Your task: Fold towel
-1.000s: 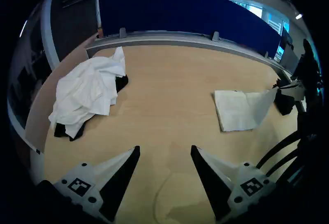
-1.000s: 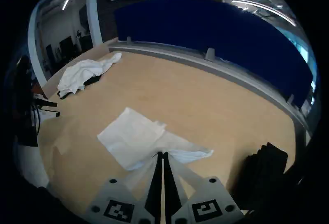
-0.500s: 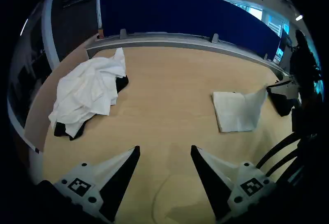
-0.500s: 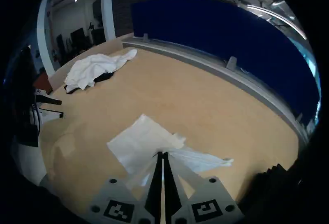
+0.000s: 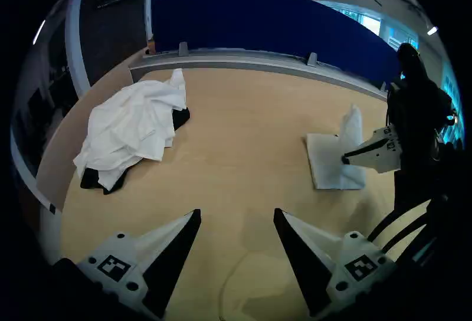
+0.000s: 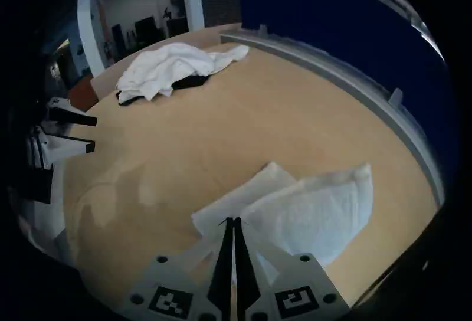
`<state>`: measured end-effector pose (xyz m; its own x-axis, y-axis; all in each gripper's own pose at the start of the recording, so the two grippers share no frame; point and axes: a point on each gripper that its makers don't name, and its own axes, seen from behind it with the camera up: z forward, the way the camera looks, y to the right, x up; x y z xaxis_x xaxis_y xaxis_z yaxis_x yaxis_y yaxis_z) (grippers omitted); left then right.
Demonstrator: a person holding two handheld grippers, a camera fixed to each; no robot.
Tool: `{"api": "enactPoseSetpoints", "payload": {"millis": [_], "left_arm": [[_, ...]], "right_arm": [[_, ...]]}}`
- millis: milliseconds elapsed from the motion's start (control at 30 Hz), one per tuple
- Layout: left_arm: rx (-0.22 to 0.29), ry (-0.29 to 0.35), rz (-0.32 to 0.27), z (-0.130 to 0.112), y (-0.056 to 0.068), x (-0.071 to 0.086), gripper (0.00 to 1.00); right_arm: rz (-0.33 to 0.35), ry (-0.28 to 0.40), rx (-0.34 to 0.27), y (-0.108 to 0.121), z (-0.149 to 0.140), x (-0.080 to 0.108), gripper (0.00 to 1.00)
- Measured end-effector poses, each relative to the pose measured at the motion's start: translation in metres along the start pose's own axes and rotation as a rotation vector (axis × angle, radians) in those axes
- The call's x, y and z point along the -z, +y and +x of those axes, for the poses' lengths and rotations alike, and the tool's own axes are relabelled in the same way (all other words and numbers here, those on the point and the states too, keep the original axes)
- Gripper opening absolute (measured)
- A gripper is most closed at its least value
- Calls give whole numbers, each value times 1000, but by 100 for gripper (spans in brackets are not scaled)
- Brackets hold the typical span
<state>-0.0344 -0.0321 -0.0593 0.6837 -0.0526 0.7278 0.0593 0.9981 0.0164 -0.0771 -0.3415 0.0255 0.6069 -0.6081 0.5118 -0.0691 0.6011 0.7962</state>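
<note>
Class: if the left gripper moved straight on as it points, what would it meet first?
Probably the bare light wooden tabletop, between the crumpled white cloth pile and the small white towel.

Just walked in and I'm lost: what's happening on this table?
A person is folding a towel with two handheld grippers. The right gripper is shut on an edge of the towel, with a flap raised above the part lying flat on the table. The left gripper is open, holding nothing. A heap of white cloth lies farther off.
</note>
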Motion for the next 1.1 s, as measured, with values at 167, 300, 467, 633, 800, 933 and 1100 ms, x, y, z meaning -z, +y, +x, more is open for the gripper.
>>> {"api": "enactPoseSetpoints", "payload": {"millis": [167,300,467,633,800,933,1100], "left_arm": [[5,5,-4,0,1,3,91],[9,4,-4,-2,0,3,91],[9,2,-4,-4,0,2,91],[2,0,-2,-5,1,2,91],[6,1,0,-5,1,3,91],[9,1,3,-6,0,4,92],[5,0,7,-8,0,7,92]], "right_arm": [[39,-36,39,-20,-10,-12,2],[53,-60,34,-25,-18,-18,2],[54,-63,17,-23,-19,-19,4],[62,-49,11,-23,-19,-14,55],[56,-9,2,-21,-13,-3,79],[32,17,-14,-12,-12,4,90],[-8,39,-31,1,-17,15,100]]}}
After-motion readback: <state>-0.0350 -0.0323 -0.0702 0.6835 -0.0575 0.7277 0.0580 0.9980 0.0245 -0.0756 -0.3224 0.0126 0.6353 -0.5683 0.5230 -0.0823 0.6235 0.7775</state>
